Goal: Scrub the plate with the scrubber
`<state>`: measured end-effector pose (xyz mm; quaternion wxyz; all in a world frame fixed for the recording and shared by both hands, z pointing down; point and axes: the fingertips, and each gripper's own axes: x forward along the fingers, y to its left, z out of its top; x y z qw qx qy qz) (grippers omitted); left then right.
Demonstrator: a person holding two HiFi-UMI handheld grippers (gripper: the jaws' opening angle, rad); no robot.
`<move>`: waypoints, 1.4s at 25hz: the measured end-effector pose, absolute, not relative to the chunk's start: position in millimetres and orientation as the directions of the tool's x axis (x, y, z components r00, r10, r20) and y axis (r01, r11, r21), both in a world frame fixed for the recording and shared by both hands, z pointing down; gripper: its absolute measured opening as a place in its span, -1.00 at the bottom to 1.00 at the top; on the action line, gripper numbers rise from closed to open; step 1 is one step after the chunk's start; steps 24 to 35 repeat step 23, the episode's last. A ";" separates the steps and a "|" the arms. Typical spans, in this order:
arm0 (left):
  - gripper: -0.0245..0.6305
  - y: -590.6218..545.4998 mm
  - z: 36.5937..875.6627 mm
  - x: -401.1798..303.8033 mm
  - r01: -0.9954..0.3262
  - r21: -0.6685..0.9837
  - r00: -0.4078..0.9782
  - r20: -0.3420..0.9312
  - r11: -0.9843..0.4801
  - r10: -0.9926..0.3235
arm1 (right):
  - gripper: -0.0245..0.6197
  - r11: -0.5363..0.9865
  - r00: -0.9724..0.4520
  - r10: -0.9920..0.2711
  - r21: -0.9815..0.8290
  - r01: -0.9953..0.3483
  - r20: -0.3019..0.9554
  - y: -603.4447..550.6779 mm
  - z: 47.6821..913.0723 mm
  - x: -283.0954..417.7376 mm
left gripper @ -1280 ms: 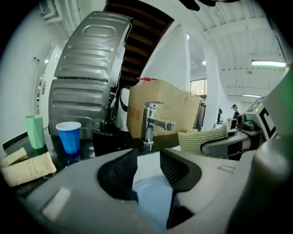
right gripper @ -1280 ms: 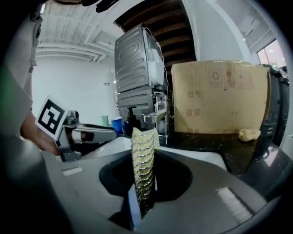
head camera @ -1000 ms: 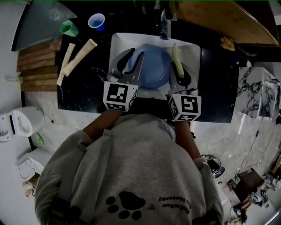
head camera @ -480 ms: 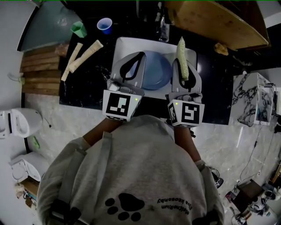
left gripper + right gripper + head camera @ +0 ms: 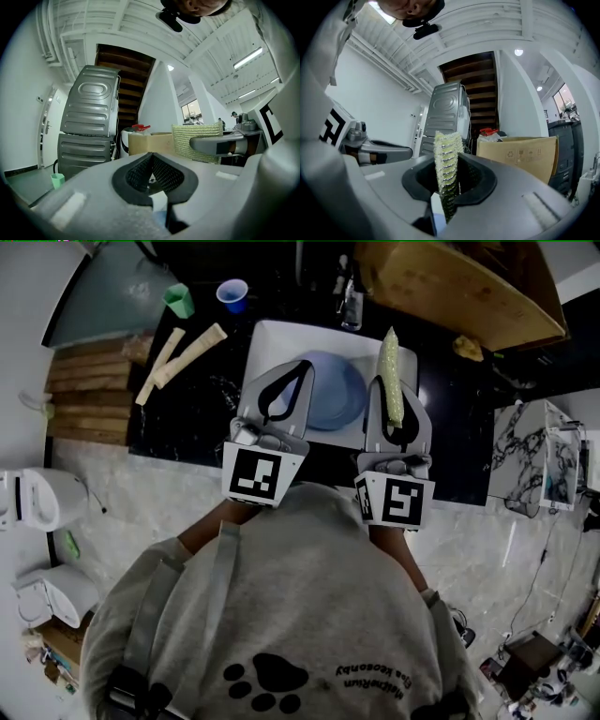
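Observation:
A blue plate (image 5: 336, 390) lies in the white sink (image 5: 267, 338), its left part hidden behind my left gripper (image 5: 304, 365). That gripper hovers over the plate's left edge, shut with its tips touching and nothing between them. My right gripper (image 5: 392, 382), over the sink's right side, is shut on a yellow-green scrubber (image 5: 387, 351) that stands past its jaws. In the right gripper view the scrubber (image 5: 446, 154) rises upright from the right gripper (image 5: 449, 161). The left gripper view shows the left gripper (image 5: 151, 157) pointing up at the room, with the scrubber (image 5: 194, 136) beside it.
A faucet (image 5: 350, 298) stands behind the sink. On the black counter (image 5: 187, 413) to the left lie two pale long strips (image 5: 187, 351), a green cup (image 5: 178, 299) and a blue cup (image 5: 232, 293). A wooden board (image 5: 459, 282) lies at the back right.
The left gripper's jaws, spread over the plate a second ago, have shut empty. Both grippers have drawn back a little and tilted upward, the scrubber lifting off the plate's right rim.

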<state>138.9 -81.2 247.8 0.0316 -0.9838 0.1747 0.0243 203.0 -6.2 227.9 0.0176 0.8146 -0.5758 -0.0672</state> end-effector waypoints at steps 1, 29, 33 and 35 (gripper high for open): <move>-0.93 -79.9 248.9 137.9 -0.344 -0.051 0.938 -0.055 -0.938 -0.341 | -0.72 -0.333 0.325 -0.942 0.102 -0.937 -0.089 -5.6 228.2 199.8; -0.93 -68.6 273.9 135.7 -0.324 -0.060 0.946 0.005 -0.944 -0.325 | -0.72 -0.284 0.280 -0.959 0.117 -0.952 -0.045 1.3 254.6 191.1; -0.93 -68.6 273.9 135.7 -0.324 -0.060 0.946 0.005 -0.944 -0.325 | -0.72 -0.284 0.280 -0.959 0.117 -0.952 -0.045 1.3 254.6 191.1; -0.93 -68.6 273.9 135.7 -0.324 -0.060 0.946 0.005 -0.944 -0.325 | -0.72 -0.284 0.280 -0.959 0.117 -0.952 -0.045 1.3 254.6 191.1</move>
